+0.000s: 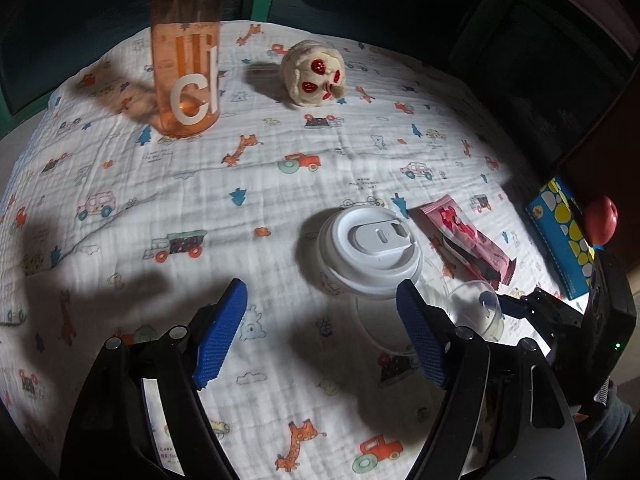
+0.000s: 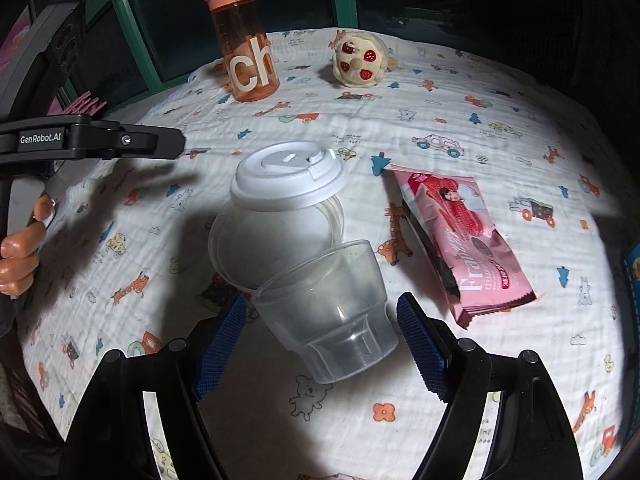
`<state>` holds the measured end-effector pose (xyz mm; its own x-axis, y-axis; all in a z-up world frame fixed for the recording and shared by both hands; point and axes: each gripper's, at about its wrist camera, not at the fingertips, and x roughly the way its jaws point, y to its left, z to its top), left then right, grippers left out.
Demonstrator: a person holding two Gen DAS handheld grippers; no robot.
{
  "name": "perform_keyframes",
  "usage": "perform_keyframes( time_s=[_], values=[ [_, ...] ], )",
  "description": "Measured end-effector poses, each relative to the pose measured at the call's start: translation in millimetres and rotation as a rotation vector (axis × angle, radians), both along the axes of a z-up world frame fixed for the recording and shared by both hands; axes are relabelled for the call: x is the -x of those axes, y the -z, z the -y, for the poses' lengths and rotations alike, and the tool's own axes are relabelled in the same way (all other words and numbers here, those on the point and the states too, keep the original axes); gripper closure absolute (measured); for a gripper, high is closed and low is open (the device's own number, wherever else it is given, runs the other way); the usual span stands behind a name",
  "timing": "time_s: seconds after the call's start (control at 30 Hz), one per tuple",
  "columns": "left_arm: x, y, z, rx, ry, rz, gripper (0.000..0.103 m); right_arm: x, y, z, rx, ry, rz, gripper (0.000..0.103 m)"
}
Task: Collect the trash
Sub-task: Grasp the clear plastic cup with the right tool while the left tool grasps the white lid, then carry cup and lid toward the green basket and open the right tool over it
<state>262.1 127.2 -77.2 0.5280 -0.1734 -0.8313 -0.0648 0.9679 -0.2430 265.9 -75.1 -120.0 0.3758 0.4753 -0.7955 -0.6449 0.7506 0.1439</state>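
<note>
right gripper: pointing down at the bed, blue pads spread, the clear cup sits between them but neither pad is pressing on it, there's a gap on both sides as far as I can see
cup: see-through plastic, tipped on its side on the cloth, mouth toward the lidded cup, rim up against it
left gripper: also spread wide, nothing between the pads, just cloth under it. Its right pad is just beside the white lid, can't tell if it's touching
hand: a person's fingers wrapped on the left gripper's handle, far left of the right wrist view
lidded cup: clear, lying on its side too, white lid still on, lid end pointing away from the right gripper
wrapper: pink snack pack, flat on the cloth, just right of the two cups, not touching them
cloth: white, kids' print with giraffes and trucks, covers the whole surface
box: blue with yellow dots, off the right edge by the wrapper
toy: cream plush with red spots, far side
bottle: orange, upright, pink cap, far side, left of the toy and well apart from the trash
</note>
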Motion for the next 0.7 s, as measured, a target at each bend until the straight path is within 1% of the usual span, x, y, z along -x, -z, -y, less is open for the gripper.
perform_keyframes(
  time_s=[0.03, 0.07, 0.13, 0.27, 0.3, 0.37, 0.47, 0.57, 0.63, 0.7],
  values=[
    [-2.9, 1.3, 1.9, -0.001, 0.011, -0.002, 0.024, -0.9, 1.2, -0.7, 0.005, 0.001, 0.003, 0.028],
    [-5.6, 2.6, 3.3, -0.002, 0.021, -0.005, 0.023, -1.3, 1.8, -1.4, 0.0, -0.002, 0.0, 0.033],
    [-12.0, 6.5, 8.8, -0.006, 0.041, -0.018, 0.02, -2.2, 3.2, -1.7, 0.0, -0.002, -0.002, 0.036],
    [-22.2, 11.8, 21.4, -0.029, 0.096, -0.02, 0.018, -1.4, 1.5, 1.2, -0.011, 0.007, -0.002, 0.037],
    [-24.2, 12.7, 25.3, -0.036, 0.115, -0.019, 0.016, -0.5, 0.5, 3.3, -0.017, 0.012, -0.005, 0.037],
    [-29.1, 14.8, 32.9, -0.05, 0.146, -0.018, 0.015, 1.7, -1.9, 7.9, -0.016, 0.033, -0.006, 0.037],
    [-36.6, 17.5, 42.6, -0.051, 0.192, -0.019, 0.014, 7.1, -7.1, 16.6, -0.038, 0.054, -0.007, 0.037],
    [-44.9, 22.1, 52.5, -0.066, 0.224, -0.024, 0.014, 12.7, -12.4, 28.5, -0.059, 0.088, -0.006, 0.037],
    [-49.9, 25.2, 56.7, -0.093, 0.228, -0.026, 0.014, 16.8, -16.8, 37.4, -0.077, 0.108, -0.003, 0.037],
    [-54.0, 27.3, 58.8, -0.103, 0.24, -0.022, 0.014, 21.9, -21.0, 45.4, -0.094, 0.123, 0.0, 0.037]
  ],
)
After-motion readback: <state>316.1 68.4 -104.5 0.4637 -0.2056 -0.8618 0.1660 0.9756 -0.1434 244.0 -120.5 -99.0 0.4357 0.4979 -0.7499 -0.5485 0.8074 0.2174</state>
